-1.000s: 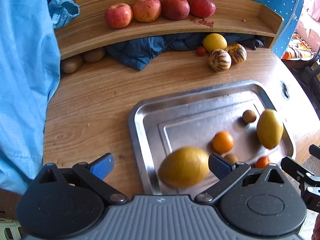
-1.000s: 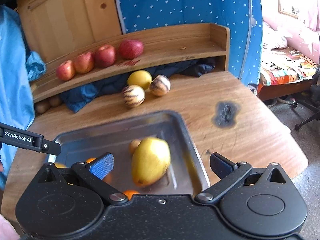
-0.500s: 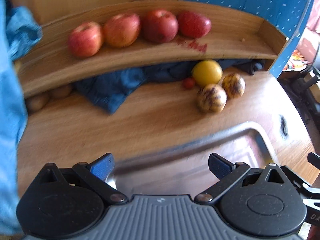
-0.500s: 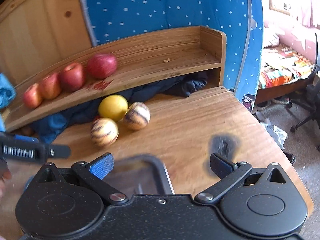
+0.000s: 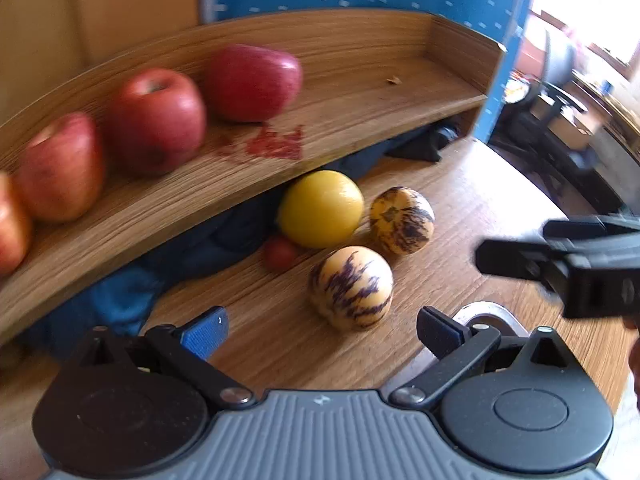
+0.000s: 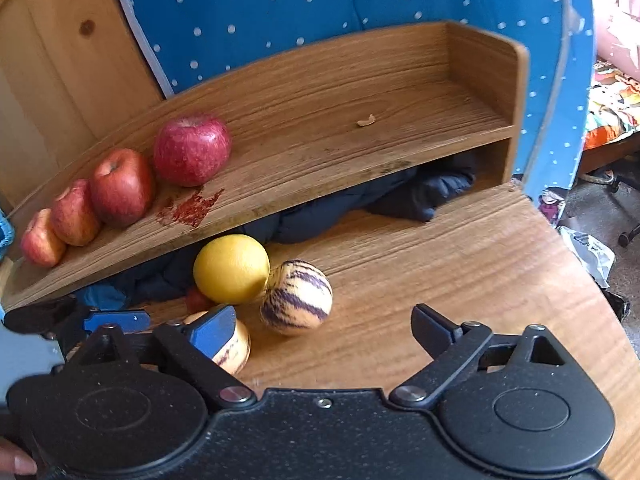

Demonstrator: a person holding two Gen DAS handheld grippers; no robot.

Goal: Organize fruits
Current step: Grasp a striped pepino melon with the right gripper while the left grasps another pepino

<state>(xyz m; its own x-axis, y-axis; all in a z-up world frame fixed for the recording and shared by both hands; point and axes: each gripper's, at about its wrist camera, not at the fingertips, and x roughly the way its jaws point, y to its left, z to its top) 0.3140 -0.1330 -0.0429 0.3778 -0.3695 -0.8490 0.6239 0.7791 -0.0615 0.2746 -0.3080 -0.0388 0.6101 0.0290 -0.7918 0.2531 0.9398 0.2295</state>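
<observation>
Left gripper [image 5: 322, 328]: jaws spread, empty | right gripper [image 6: 322, 326]: jaws spread, empty | near striped fruit [image 5: 351, 286]: on table [image 5: 472, 200], dead ahead of left gripper, long axis slanting across its jaws | left gripper likely nearer.

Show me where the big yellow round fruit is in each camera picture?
Left wrist: the yellow fruit sits near the middle, just under the wooden shelf's front edge, left of a striped fruit.
Right wrist: it is left of centre, below the shelf.
Shared landmark: the red stain on the shelf above it.
</observation>
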